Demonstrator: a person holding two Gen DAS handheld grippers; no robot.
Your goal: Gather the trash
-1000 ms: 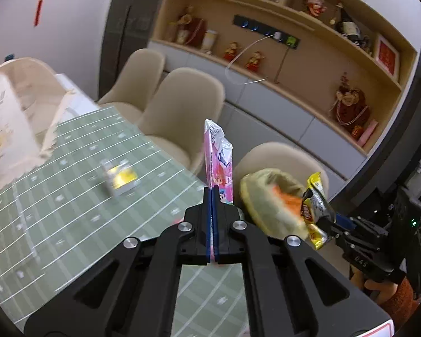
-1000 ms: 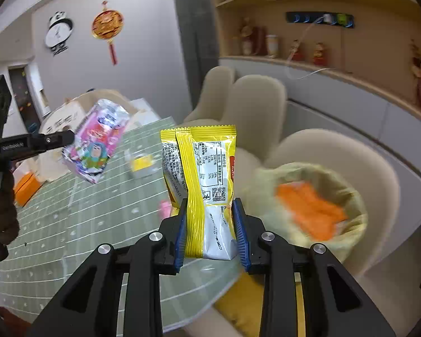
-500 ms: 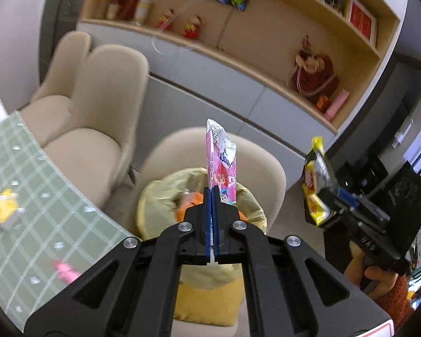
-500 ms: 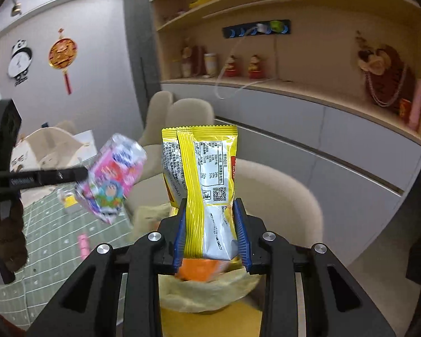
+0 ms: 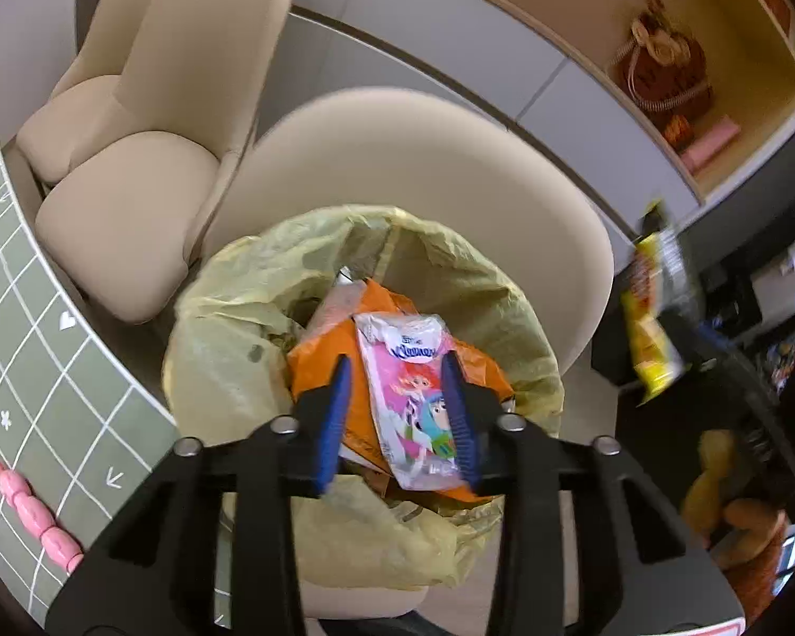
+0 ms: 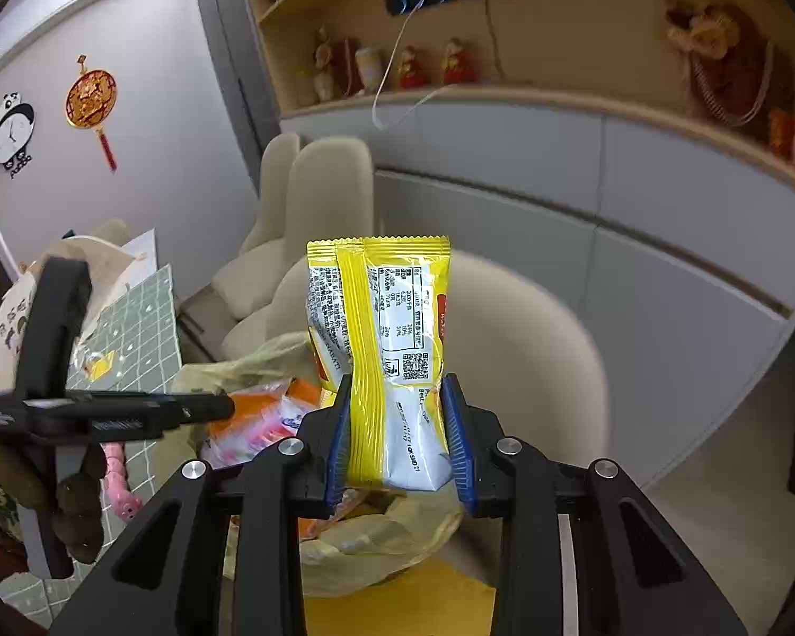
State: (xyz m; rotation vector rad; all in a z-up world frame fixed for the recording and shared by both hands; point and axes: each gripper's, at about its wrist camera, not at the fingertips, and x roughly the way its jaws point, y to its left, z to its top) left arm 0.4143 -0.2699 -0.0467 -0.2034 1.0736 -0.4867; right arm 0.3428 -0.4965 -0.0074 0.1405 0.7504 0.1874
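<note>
My left gripper (image 5: 397, 413) is open above a bin lined with a yellow bag (image 5: 228, 350) on a beige chair. A pink cartoon wrapper (image 5: 418, 397) lies loose between the jaws, on orange trash (image 5: 312, 365) inside the bag. My right gripper (image 6: 397, 434) is shut on a yellow snack packet (image 6: 387, 350) and holds it upright just above the bag's rim (image 6: 376, 535). The packet also shows in the left wrist view (image 5: 652, 318), to the right of the bin. The left gripper shows in the right wrist view (image 6: 206, 408), over the bag.
A green grid-patterned table (image 5: 32, 350) is left of the bin, with a pink segmented item (image 5: 37, 519) near its edge and a small yellow wrapper (image 6: 98, 363) farther back. Beige chairs (image 5: 132, 159) line the table. Grey cabinets and shelves (image 6: 609, 169) stand behind.
My left gripper has tipped down over the bin and opened, letting go of the pink wrapper into the bag. My right gripper has come closer to the bin with the yellow packet.
</note>
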